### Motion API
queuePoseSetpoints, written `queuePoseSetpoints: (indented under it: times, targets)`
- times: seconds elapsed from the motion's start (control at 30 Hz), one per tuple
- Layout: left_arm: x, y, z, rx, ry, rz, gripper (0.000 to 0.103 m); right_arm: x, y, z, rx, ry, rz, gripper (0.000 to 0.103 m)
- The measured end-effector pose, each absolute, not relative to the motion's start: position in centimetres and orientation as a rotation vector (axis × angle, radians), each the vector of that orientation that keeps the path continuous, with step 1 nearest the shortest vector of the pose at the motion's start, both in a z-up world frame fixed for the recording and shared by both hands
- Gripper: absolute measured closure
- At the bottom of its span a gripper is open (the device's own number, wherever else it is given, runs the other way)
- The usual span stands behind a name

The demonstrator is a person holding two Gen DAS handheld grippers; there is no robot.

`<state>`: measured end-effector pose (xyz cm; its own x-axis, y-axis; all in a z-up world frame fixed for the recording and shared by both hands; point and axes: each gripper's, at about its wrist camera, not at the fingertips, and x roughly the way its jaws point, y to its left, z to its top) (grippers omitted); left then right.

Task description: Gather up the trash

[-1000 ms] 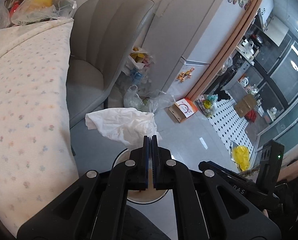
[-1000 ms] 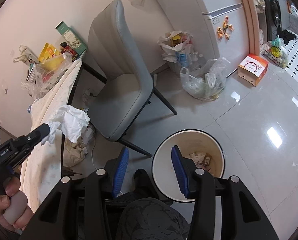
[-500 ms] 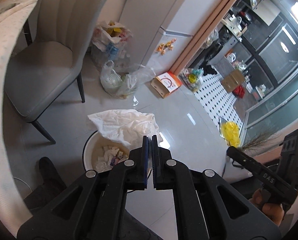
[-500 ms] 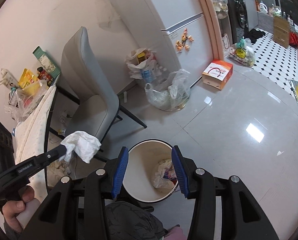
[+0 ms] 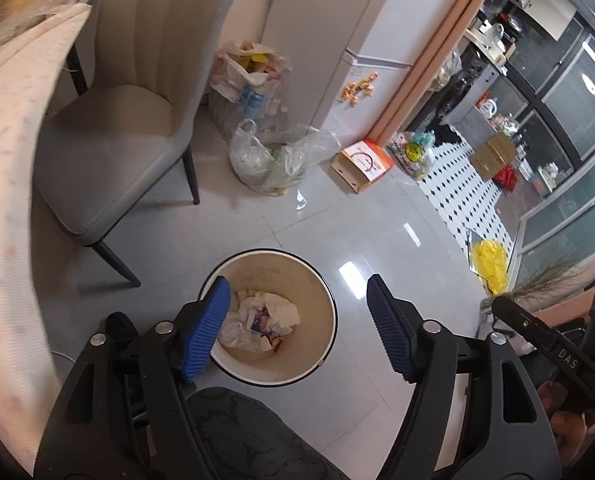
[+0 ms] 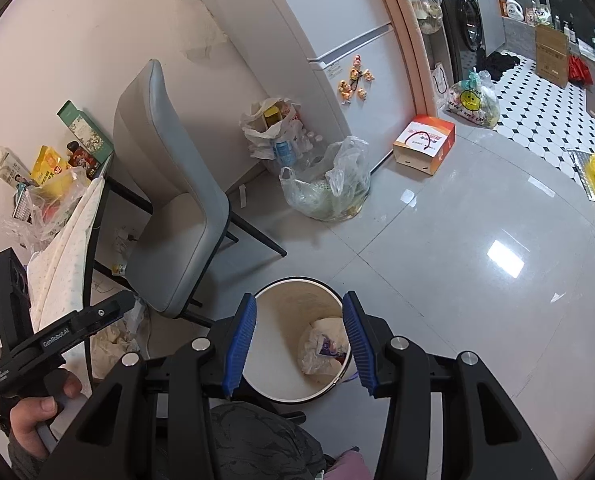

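Observation:
A round cream trash bin (image 5: 321,288) stands on the grey floor below both grippers; it also shows in the right wrist view (image 6: 297,300). Crumpled white tissue and wrappers (image 5: 261,320) lie inside it, also seen in the right wrist view (image 6: 325,344). My left gripper (image 5: 297,316) is open and empty, directly above the bin. My right gripper (image 6: 297,332) is open and empty, also above the bin. The left gripper's body (image 6: 77,328) shows at the left of the right wrist view.
A grey chair (image 5: 109,152) stands left of the bin beside a table with a dotted cloth (image 5: 1,184). Plastic bags of rubbish (image 5: 277,160) and an orange-and-white box (image 5: 363,164) sit by the fridge (image 6: 337,32). A yellow bag (image 5: 489,264) lies right.
My left gripper swung over the bin, opened and let go of the white tissue, which now lies in the bin. The right gripper stayed open above the bin.

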<state>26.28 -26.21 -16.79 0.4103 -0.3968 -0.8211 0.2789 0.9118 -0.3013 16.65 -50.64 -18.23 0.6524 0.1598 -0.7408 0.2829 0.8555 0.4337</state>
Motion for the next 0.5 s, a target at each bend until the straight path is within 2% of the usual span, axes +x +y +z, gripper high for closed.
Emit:
queuePoseSetpoints:
  times: [0.2, 0.43, 0.5]
  targets:
    - [25.4, -22.7, -13.4, -0.171, 1.01, -0.385, 0.019, 16.9, -48.4, -16.9, 0.53, 0.858, -0.038, 0.043]
    - [23.3, -18.4, -9.4, -0.198, 0.911, -0.312, 0.009, 16.8, -44.9, -13.7, 0.463, 0.813, -0.008, 0.015]
    - [22.5, -16.9, -8.3, -0.2, 0.88, -0.284, 0.007, 16.8, -43.8, -12.7, 0.444, 0.806, 0.004, 0.011]
